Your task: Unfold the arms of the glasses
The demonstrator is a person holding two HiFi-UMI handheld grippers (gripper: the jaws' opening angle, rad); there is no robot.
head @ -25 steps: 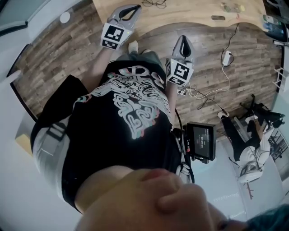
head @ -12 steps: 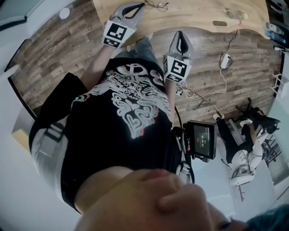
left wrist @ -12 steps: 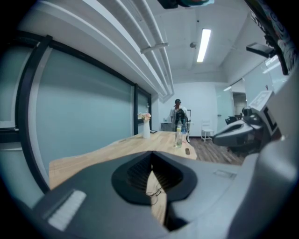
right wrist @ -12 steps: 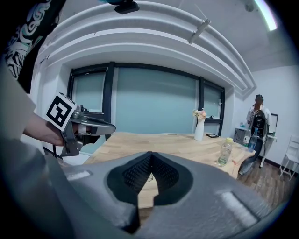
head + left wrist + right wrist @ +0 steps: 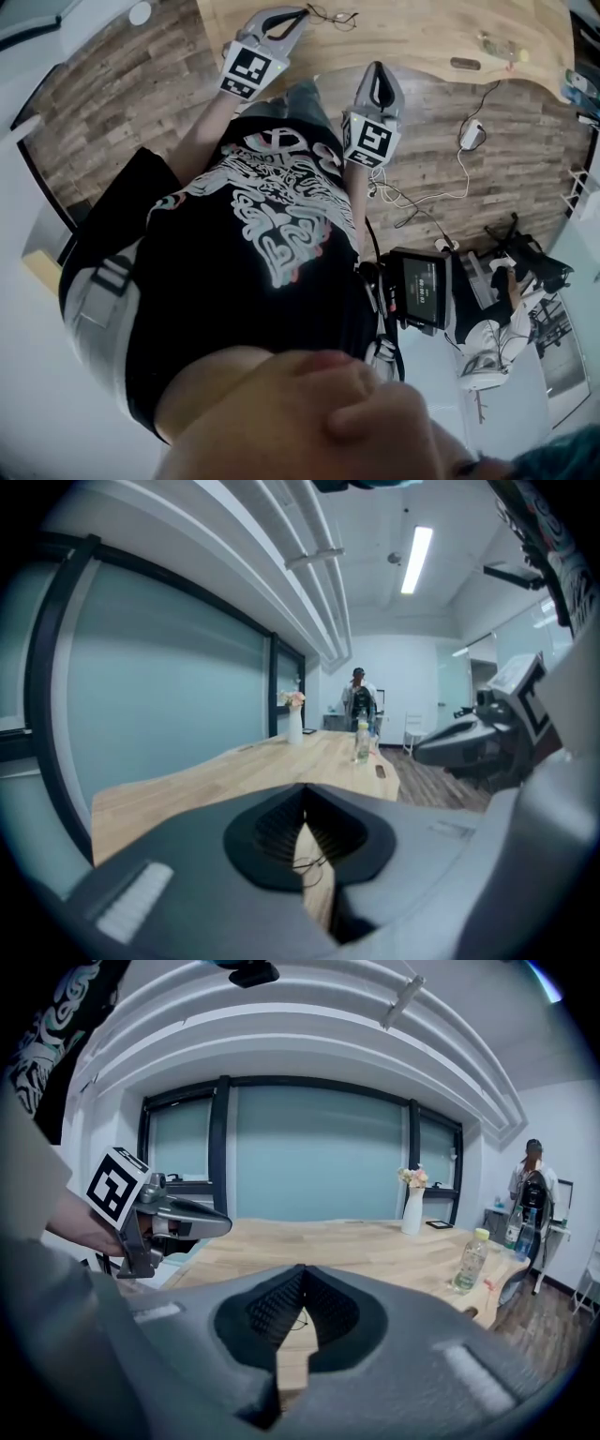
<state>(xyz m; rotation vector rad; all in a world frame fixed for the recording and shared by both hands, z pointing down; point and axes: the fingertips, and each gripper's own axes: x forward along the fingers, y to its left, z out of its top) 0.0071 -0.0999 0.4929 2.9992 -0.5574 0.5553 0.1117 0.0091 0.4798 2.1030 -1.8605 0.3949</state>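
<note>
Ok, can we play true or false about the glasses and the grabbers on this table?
1. The glasses lie on the wooden table. True.
2. The left gripper holds the glasses. False: its jaws are together on nothing, and the glasses lie ahead of it.
3. A plastic bottle stands on the table. True.
4. The flower vase has tipped over. False: it stands upright.
5. The right gripper is wide open. False: its jaws are together.

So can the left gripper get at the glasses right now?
Probably yes: the glasses lie on the table just ahead of the left gripper, nothing between them, but its jaws are shut.
</note>
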